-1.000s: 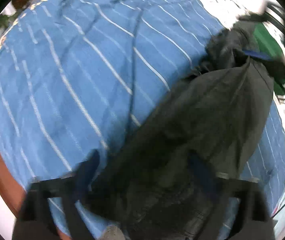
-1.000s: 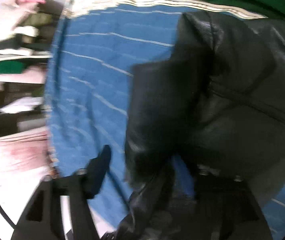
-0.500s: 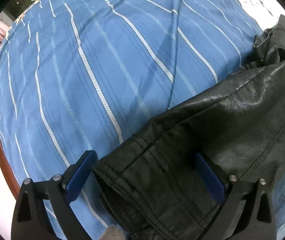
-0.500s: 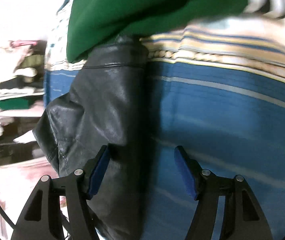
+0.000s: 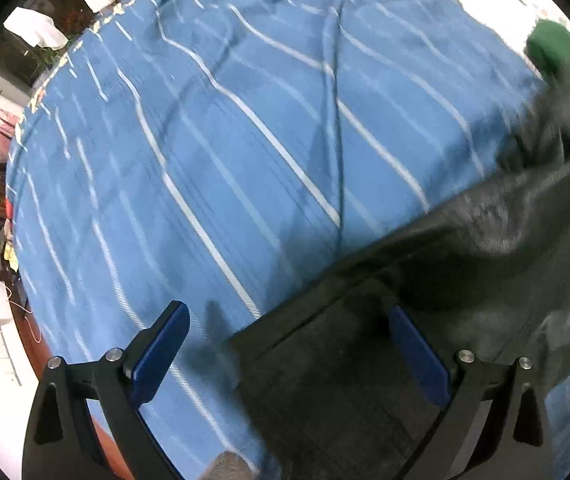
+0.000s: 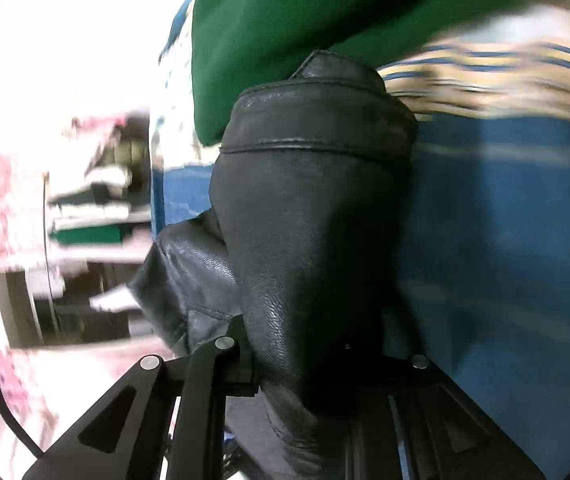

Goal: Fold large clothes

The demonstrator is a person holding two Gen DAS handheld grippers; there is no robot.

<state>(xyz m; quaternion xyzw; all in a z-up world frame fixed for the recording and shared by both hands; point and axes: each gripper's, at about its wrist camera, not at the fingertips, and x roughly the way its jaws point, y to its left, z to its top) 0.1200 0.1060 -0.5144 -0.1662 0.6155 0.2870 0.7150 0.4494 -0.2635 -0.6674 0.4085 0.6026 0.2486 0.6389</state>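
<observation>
Blue striped bedspread – left hand-held gripper wide; right hand-held gripper just clamped black leather jacket (cluttered room behind).

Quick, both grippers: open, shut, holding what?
Left gripper: open wide over the black leather jacket, not gripping.
Right gripper: just closed on that jacket.

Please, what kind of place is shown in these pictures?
Probably a bedroom or a home laundry corner. A blue striped sheet covers a wide bed-like surface, a black leather garment and a green garment lie on it, and shelves with folded cloth stand behind.
</observation>
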